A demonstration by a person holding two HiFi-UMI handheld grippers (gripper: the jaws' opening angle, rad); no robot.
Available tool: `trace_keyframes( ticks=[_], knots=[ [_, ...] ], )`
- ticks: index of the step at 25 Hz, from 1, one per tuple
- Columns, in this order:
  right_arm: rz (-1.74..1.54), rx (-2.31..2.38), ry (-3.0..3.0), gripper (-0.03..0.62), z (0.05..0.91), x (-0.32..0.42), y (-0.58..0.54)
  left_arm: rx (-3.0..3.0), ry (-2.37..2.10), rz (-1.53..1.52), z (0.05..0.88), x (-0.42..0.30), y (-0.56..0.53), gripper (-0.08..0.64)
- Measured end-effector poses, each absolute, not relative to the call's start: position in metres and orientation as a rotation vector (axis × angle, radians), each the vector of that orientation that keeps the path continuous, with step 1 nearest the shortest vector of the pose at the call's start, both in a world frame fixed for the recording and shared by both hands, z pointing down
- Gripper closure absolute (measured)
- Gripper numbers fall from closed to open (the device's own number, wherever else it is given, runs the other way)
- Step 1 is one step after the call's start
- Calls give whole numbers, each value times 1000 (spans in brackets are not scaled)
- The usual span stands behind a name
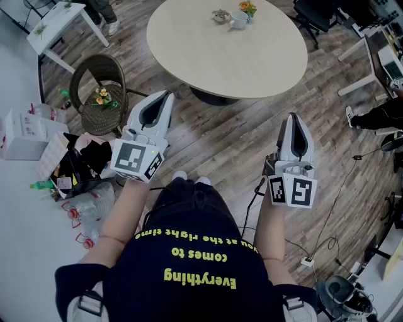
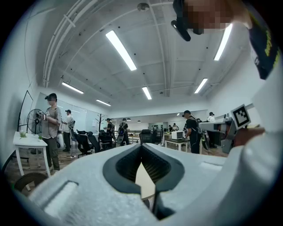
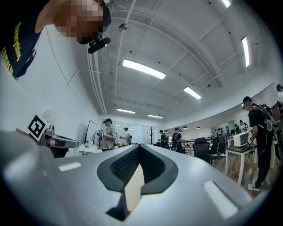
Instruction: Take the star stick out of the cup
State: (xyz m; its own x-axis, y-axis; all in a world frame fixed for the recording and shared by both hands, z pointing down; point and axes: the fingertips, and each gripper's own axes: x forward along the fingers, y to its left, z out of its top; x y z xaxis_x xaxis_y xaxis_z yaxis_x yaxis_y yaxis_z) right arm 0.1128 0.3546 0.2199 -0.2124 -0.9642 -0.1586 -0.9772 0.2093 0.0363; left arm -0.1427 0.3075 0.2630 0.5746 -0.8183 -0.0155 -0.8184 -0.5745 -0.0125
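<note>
Two claws, both pressed together and empty: in each gripper view the ridged pads meet at the tip with nothing between them. The left claw (image 1: 165, 96) and the right claw (image 1: 293, 117) point forward over the wood floor (image 1: 220, 144), short of the round worktop (image 1: 227, 56).

The cup (image 1: 238, 21) stands near the far edge of the worktop, well apart from both claws, with a small dish (image 1: 220, 16) just beside it. Something orange and green (image 1: 247, 7) rises from the cup; from here it is too small to tell whether that is the star stick.

The step in hand looks like the approach, with nothing of the task done yet. To do it well, the person would need to step round or lean in, since the cup sits on the far side. One claw should spread before it arrives, come down over the cup and pinch the stick above the rim. A straight lift would keep the cup from tipping; the other claw could steady the cup's wall.

Both forearms are bent at the elbow and held at waist height, level with each other. The left claw angles slightly inward; the right points nearly straight ahead. Both gripper views look across the room and up at the ceiling, so the claws are tipped a little upward.
</note>
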Motion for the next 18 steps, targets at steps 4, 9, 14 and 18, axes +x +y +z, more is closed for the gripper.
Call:
trace_keyframes(
  ticks=[4, 9, 14, 18],
  knots=[
    [199, -1901, 2373, 581, 220, 114, 355, -2776, 1441, 8, 264, -137, 310, 555],
    [114, -1865, 2390, 580, 226, 115, 353, -2773, 1452, 14, 265, -134, 310, 555],
    [46, -1859, 2390, 475, 231, 121, 349, -2769, 1476, 11, 265, -128, 306, 507],
    [43, -1871, 2382, 420, 231, 125, 344, -2770, 1496, -36, 269, -125, 301, 393]
  ],
)
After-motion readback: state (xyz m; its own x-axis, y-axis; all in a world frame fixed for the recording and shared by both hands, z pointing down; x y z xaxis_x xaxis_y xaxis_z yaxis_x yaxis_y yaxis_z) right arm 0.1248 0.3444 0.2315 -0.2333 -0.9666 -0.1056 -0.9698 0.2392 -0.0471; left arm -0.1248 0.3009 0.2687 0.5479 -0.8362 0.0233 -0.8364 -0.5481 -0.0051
